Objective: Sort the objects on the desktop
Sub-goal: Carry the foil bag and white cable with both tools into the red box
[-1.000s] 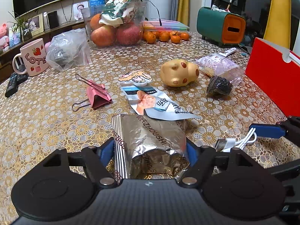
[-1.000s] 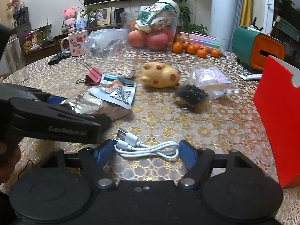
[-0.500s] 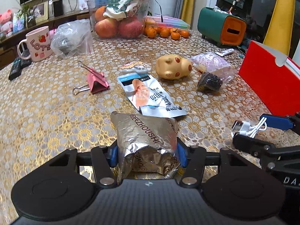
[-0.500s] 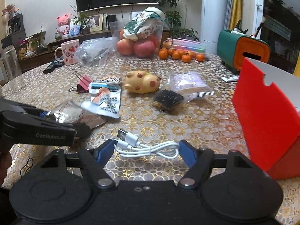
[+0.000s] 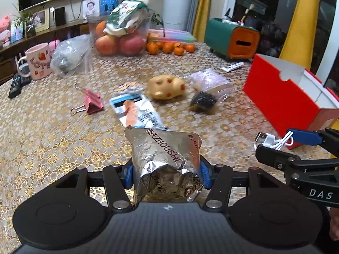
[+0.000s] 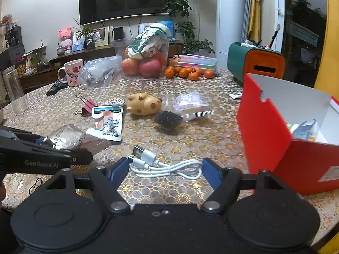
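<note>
My left gripper is shut on a crumpled silver foil packet, held off the gold patterned table. The same packet shows at the left of the right wrist view, under the left gripper's black finger. My right gripper is shut on a coiled white USB cable, which spans from one blue pad to the other. From the left wrist view, the cable hangs in the right gripper above the table. An open red box stands just right of it, with items inside.
On the table lie a blue-white sachet, a pink binder clip, a yellow pig toy and a clear bag of dark bits. Farther back are a mug, bagged fruit, mandarins and a green-orange container. A glass jar stands far left.
The left jaws closed onto the foil packet and raised it off the table. The right gripper rose with the cable, and the inside of the red box came into view.
</note>
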A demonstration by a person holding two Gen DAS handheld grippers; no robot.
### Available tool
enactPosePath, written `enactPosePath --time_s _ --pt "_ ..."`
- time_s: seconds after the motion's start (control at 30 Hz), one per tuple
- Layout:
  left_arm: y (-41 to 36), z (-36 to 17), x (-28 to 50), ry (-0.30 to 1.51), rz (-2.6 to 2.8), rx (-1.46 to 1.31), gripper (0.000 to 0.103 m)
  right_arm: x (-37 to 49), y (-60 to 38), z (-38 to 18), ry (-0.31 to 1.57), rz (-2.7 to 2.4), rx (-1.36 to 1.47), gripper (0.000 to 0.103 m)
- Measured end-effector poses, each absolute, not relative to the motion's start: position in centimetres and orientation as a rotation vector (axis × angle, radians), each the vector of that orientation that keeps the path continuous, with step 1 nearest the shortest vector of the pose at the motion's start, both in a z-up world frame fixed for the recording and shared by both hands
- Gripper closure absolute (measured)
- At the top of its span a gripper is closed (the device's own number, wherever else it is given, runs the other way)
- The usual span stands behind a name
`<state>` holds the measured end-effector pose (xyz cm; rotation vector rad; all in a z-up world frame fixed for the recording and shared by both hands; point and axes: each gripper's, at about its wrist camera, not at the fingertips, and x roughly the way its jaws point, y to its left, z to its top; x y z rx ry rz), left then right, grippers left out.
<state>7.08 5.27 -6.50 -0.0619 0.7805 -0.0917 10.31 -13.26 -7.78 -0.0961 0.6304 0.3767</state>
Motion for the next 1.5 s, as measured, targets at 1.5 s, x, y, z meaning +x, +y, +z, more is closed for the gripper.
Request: enactPosePath --time_s 1.5 --pt "-16.6 2.1 10.3 0.725 -0.434 0.053 0.047 9.1 -33.7 -1.5 0.551 0.130 -0.030 0.028"
